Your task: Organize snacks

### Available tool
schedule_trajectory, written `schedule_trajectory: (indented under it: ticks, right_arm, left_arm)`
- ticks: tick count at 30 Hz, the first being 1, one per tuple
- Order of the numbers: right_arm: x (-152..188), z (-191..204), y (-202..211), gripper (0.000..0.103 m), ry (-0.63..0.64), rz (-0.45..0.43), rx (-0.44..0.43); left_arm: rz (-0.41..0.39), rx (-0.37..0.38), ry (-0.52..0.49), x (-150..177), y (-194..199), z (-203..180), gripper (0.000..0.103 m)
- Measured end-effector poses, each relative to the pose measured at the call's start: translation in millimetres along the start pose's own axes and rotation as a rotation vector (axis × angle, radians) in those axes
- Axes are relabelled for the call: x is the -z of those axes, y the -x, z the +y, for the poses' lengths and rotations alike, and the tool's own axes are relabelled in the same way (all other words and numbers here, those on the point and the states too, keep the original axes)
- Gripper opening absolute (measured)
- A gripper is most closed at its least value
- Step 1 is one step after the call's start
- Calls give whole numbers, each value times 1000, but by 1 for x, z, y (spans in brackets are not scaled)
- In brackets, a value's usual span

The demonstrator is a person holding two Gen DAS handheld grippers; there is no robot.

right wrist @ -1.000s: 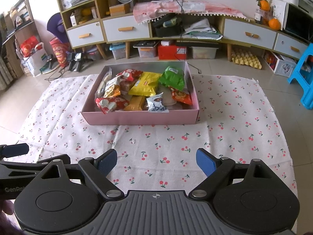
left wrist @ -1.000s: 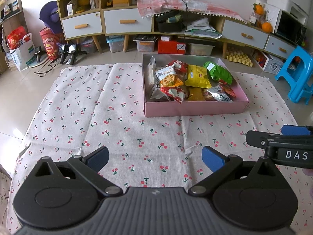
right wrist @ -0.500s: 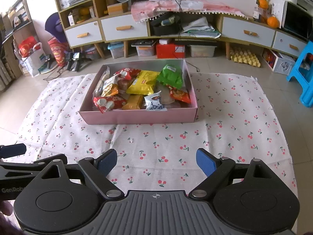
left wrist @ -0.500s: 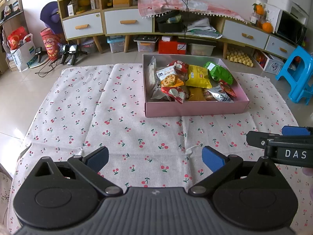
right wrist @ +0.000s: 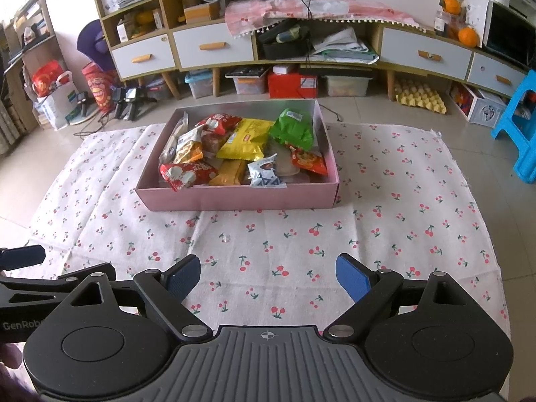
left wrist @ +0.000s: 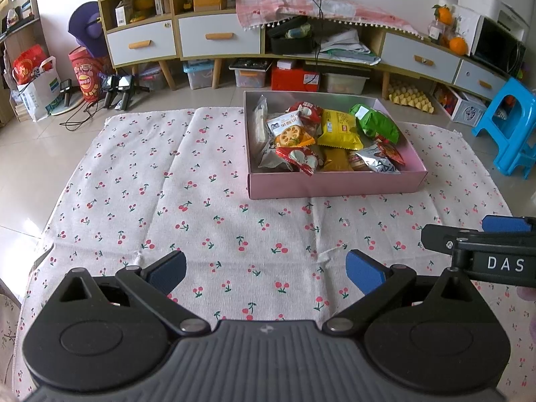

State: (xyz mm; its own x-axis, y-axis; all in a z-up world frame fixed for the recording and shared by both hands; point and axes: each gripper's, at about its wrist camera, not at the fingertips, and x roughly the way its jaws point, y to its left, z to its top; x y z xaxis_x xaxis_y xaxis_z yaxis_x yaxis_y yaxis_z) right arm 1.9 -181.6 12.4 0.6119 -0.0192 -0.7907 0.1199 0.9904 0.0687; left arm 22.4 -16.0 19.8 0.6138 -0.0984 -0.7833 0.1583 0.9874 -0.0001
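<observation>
Bright, even daylight, strongest from far left; soft shadows beside the box [right wrist: 234, 197]. Floor [left wrist: 40, 154] shows mild glare. Sharp focus throughout, heavy fisheye bending, dark corners.

A shallow pink box [right wrist: 241, 197] sits on my cherry-print cloth [right wrist: 268, 254] at about twelve o'clock, open-topped and heaped with snack packets. A yellow packet [right wrist: 246, 140] lies in the middle, a green one [right wrist: 293, 129] at its one o'clock, a red one [right wrist: 186, 174] at the near left corner. A silver-blue packet [right wrist: 264, 174] leans by the near wall.
</observation>
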Motion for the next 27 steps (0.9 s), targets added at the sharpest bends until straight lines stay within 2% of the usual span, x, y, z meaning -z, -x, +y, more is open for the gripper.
schedule_trajectory:
  ticks: [27]
  right_arm:
    - [0, 1, -1, 90, 2, 2, 1]
  left_arm:
    - [14, 9, -8, 3, -3, -1, 101]
